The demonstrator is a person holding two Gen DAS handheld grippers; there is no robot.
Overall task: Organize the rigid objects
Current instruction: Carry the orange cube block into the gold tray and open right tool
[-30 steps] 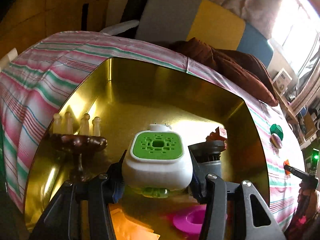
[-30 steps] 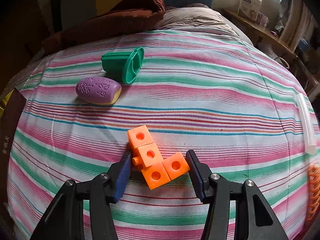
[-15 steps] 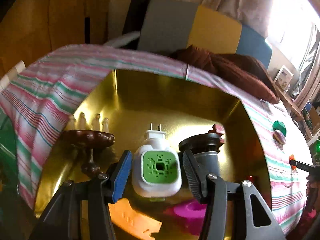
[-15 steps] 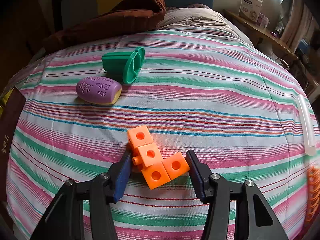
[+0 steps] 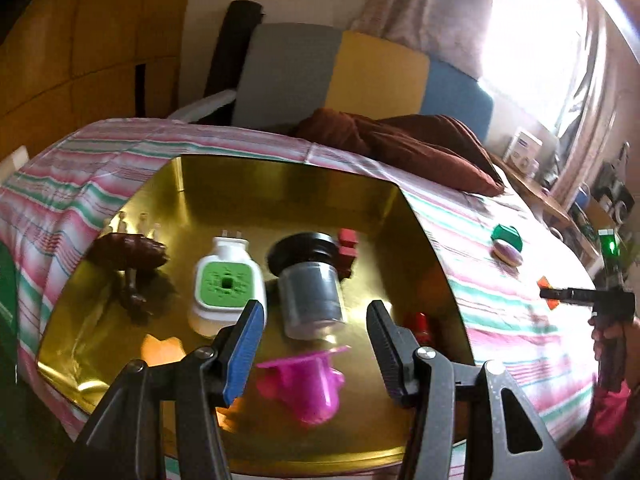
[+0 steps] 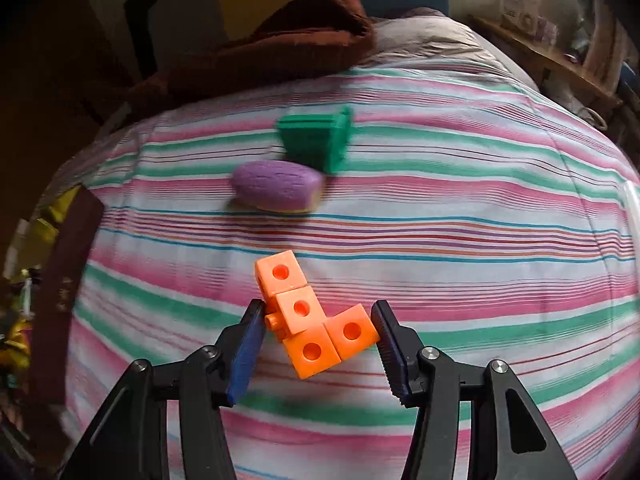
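Released a second ago, the plug-in diffuser (image 5: 226,286) lies centre-left in the gold tray (image 5: 288,188); left gripper (image 5: 316,322) gapes empty, while right gripper (image 6: 318,330) brackets the orange cubes (image 6: 310,314), lifted.

Green cup (image 6: 316,138) and purple piece (image 6: 276,190) motion-blurred; pink cup (image 5: 304,380) blurred, partly behind gripper fingers

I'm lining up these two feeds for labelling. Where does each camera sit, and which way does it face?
Left wrist: on the left tool, looking down into the gold tray; far right shows the person's hand.
Right wrist: on the right tool, looking across the striped bedspread; its fingers flank the orange blocks.
Shared: purple soap-shaped piece, green cup, orange blocks.
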